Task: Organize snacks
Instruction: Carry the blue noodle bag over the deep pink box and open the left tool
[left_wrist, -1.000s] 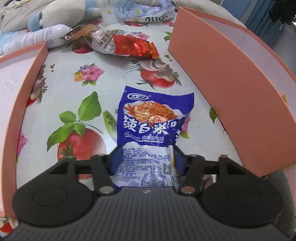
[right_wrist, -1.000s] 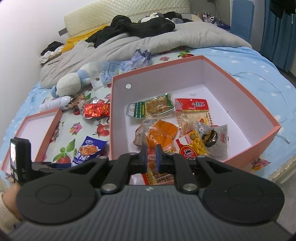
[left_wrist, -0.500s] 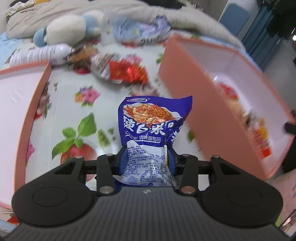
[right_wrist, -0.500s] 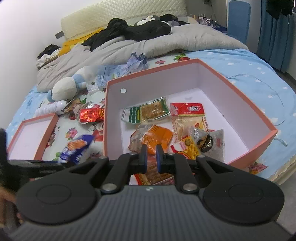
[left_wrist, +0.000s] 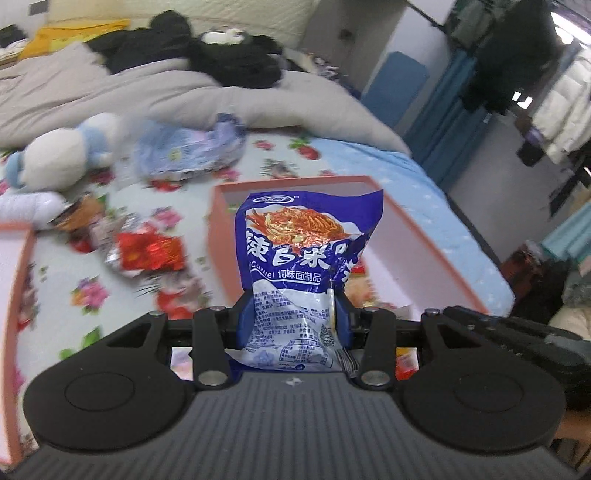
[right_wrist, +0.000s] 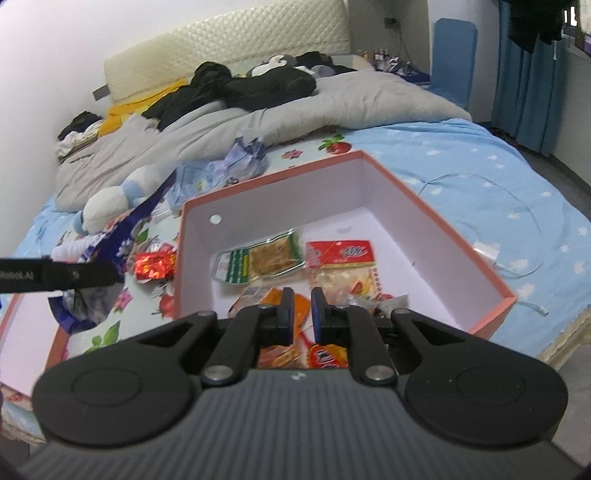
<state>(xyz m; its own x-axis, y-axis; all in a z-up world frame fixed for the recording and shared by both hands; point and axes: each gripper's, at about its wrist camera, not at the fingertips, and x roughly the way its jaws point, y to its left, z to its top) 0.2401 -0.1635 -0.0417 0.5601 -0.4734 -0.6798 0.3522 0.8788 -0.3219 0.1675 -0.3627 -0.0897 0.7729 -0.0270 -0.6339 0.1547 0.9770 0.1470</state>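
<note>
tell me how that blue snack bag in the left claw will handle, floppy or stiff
The blue snack bag is probably fairly light and semi-stiff: it stands upright above the left claw without drooping. Its glossy film looks slippery, and creases near the fingers suggest it crumples easily.

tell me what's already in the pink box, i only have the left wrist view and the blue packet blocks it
Observer: Several snacks lie in the near part of the pink box, among them a green-edged packet and a red-topped packet.
Operator: any bare floor in there
Observer: Yes, the floor towards the far corner is bare.
Operator: is the right gripper carrying anything
Observer: No, the right gripper has its jaws close together with nothing between them.
</note>
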